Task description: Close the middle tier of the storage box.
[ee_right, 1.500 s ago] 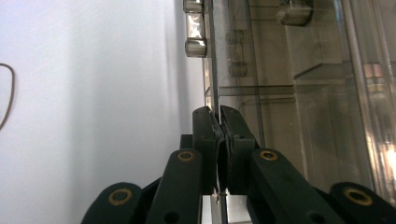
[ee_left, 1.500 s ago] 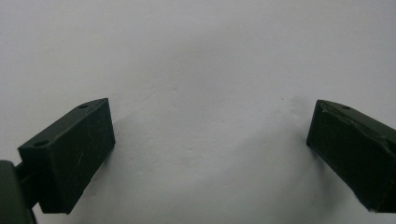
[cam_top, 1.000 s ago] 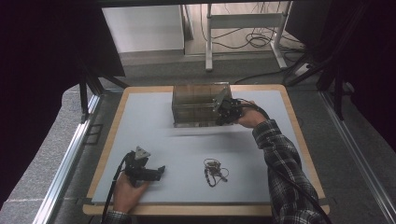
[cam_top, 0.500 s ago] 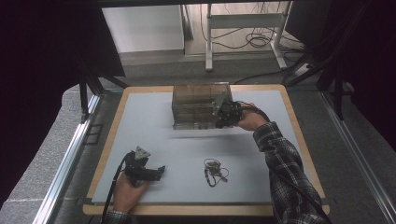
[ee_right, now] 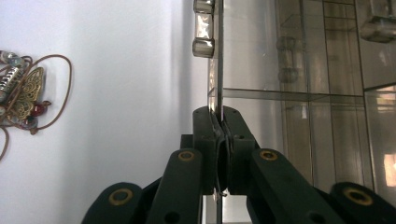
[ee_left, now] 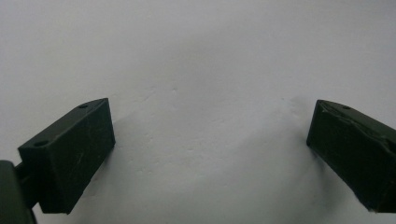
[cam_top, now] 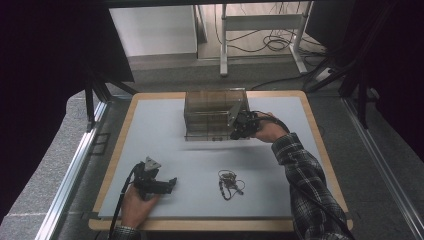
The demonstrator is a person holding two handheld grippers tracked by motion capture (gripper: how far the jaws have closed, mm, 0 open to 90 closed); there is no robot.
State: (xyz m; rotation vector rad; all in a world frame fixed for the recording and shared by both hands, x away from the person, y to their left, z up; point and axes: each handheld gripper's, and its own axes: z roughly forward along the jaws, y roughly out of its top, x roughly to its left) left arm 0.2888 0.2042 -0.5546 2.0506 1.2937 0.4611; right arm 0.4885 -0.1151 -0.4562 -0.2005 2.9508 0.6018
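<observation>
Clear acrylic box [cam_top: 216, 114], hard-edged and glossy, standing at the far middle of the pale matte tabletop [cam_top: 150, 130], with its thin hinged lid [ee_right: 219, 60] pinched edge-on between the pressed jaws of the right gripper [cam_top: 239, 127]. One box, one tangle of brown cord necklace [cam_top: 229, 183] with a filigree gold pendant and red beads, lying near the front. Two barrel hinges and inner dividers legible from the right gripper view. Left gripper [ee_left: 208, 149] resting low on the tabletop, jaws spread wide, holding nothing.
</observation>
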